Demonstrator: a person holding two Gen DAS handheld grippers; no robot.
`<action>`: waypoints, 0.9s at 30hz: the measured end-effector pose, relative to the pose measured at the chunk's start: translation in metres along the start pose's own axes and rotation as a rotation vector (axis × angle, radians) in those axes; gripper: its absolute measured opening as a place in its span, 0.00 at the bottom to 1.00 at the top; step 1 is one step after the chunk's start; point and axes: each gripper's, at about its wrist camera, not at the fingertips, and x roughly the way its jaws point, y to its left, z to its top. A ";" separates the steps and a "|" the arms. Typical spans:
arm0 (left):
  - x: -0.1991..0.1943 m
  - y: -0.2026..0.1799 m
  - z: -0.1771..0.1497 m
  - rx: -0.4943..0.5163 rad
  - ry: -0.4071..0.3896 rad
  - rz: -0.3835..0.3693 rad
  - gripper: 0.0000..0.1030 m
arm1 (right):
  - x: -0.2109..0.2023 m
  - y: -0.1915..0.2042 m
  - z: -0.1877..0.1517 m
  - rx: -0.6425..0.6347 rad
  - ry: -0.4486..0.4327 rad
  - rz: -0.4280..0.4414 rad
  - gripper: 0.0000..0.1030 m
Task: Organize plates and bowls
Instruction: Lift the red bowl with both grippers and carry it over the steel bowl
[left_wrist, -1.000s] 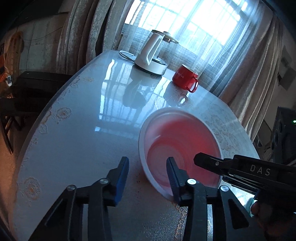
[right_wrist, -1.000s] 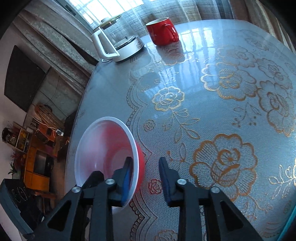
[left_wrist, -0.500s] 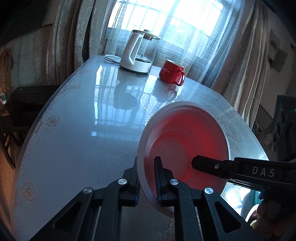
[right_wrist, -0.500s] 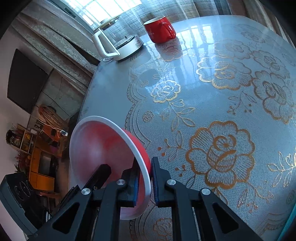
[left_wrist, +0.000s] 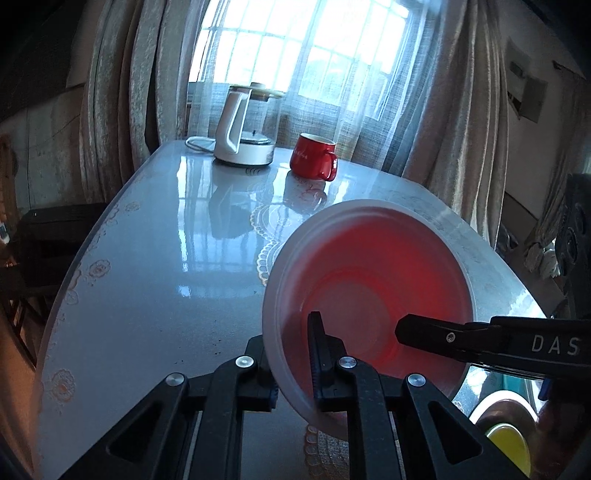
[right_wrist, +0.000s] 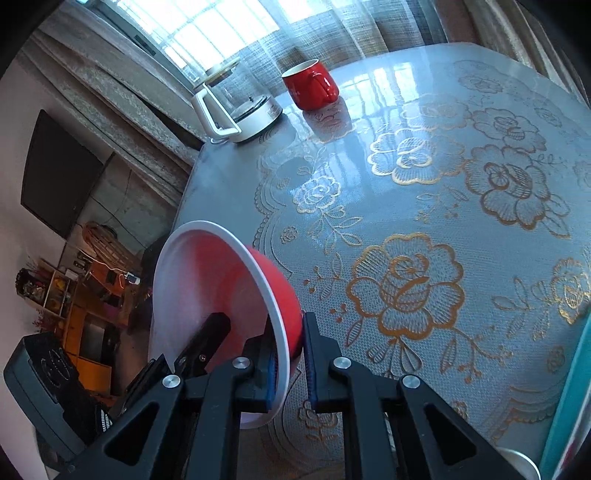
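A bowl (left_wrist: 369, 266), red outside and white inside, is held tilted above the table. My left gripper (left_wrist: 291, 350) is shut on its near rim, one finger inside the bowl and one outside. A finger (left_wrist: 443, 338) of the right gripper reaches into the bowl from the right. In the right wrist view my right gripper (right_wrist: 290, 332) is shut on the rim of the same bowl (right_wrist: 207, 273), and a finger (right_wrist: 207, 332) of the left gripper lies inside it at lower left.
A white electric kettle (left_wrist: 243, 136) and a red mug (left_wrist: 314, 160) stand at the table's far end by the window. The table (right_wrist: 424, 206) has a glossy floral cloth. A yellow dish (left_wrist: 506, 443) shows at lower right, a teal edge (right_wrist: 565, 387) at the right.
Both grippers closed on the bowl's rim from opposite sides. The bowl has risen off the table and tipped up on edge, and both views have lifted a little.
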 end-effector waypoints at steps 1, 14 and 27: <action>-0.001 -0.002 0.000 0.010 -0.004 0.000 0.13 | -0.003 -0.002 -0.001 0.003 -0.004 0.001 0.12; -0.023 -0.021 -0.005 0.068 -0.047 -0.033 0.13 | -0.033 -0.012 -0.019 0.024 -0.053 0.002 0.12; -0.049 -0.044 -0.011 0.145 -0.106 -0.083 0.13 | -0.065 -0.021 -0.034 0.049 -0.114 0.017 0.12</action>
